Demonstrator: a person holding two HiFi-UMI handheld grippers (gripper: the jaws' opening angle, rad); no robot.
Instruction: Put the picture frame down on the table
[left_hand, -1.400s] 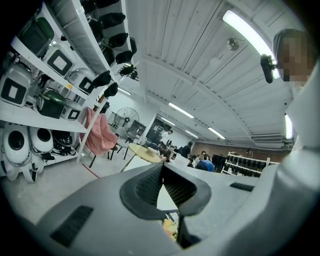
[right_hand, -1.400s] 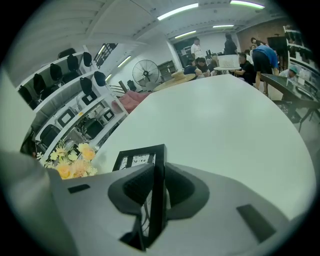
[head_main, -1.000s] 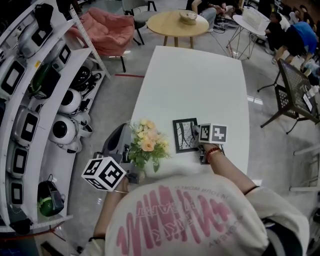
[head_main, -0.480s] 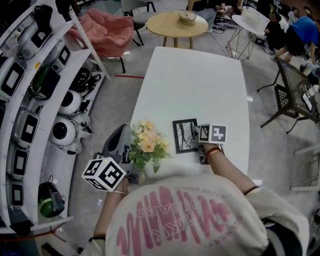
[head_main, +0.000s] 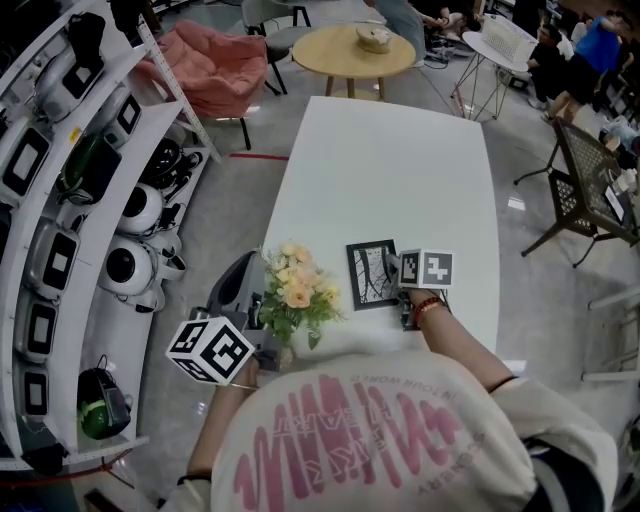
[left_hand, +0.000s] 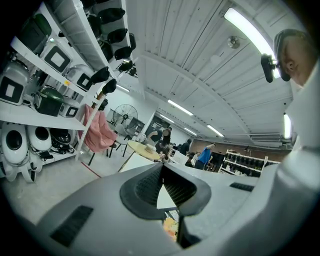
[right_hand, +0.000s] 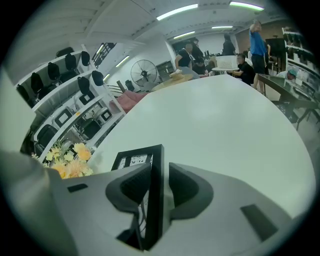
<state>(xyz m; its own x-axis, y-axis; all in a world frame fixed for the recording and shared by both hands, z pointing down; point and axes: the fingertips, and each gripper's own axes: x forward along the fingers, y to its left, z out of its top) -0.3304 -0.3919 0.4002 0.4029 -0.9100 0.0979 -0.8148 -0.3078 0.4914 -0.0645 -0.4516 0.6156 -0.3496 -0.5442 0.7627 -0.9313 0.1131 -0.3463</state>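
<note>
1. Across the middle of the head view, a long white table (head_main: 400, 160) runs away from the person, its far half bare.
2. Along the left side stands a white shelf rack (head_main: 150, 120) loaded with rounded white and dark machines.
3. Beyond the table's far end are a round wooden table (head_main: 340, 50) and a pink chair (head_main: 210, 60).
4. At the near left corner of the white table is a bunch of pale yellow and peach flowers (head_main: 295, 288). Its container is hidden by the blooms.
5. Just right of the flowers, near the table's near edge, is the black picture frame (head_main: 372, 273). Its printed face is turned towards the flowers and tipped back. It appears to rest on the tabletop, though its lower edge is hidden in both views.
6. Right gripper (right_hand: 160, 170): it points steeply down at the frame's right side. Its jaws have just been opening and stand apart. The frame's edge is between them, and a clear gap shows at the right pad (right_hand: 182, 187).
7. Left gripper (left_hand: 162, 169): it is held nearly level beside the flowers, off the table's left edge. Its jaws are closed tip to tip, with nothing between them.
</note>
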